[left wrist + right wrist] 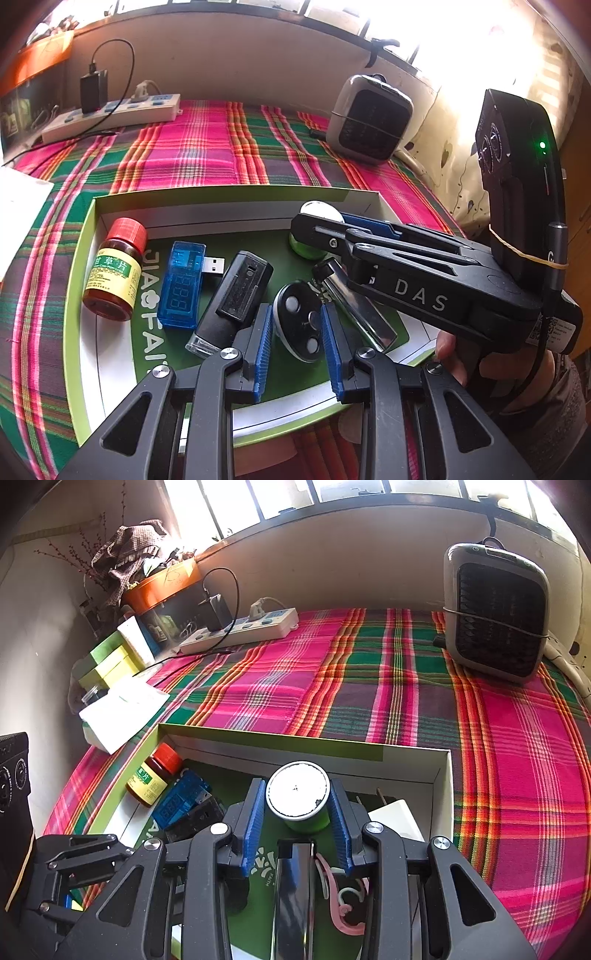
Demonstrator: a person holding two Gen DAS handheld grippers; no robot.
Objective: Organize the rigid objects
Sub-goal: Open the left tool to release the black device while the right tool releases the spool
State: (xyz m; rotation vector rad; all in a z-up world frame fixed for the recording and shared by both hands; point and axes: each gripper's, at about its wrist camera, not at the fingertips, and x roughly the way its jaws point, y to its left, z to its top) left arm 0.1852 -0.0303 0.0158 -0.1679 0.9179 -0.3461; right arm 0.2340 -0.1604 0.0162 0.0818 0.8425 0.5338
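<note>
A shallow green-rimmed box lies on a plaid cloth. My left gripper is shut on a black oval key fob with silver buttons, its blue pads against both sides. My right gripper is shut on a small green jar with a white lid, near the box's far wall. In the left wrist view the right gripper reaches in from the right. A red-capped pill bottle, a blue USB meter, a black device and a shiny metal piece also lie in the box.
A white charger and a pink clip lie in the box's right part. A grey fan heater stands at the back right, a power strip at the back left, and white and green cartons to the left.
</note>
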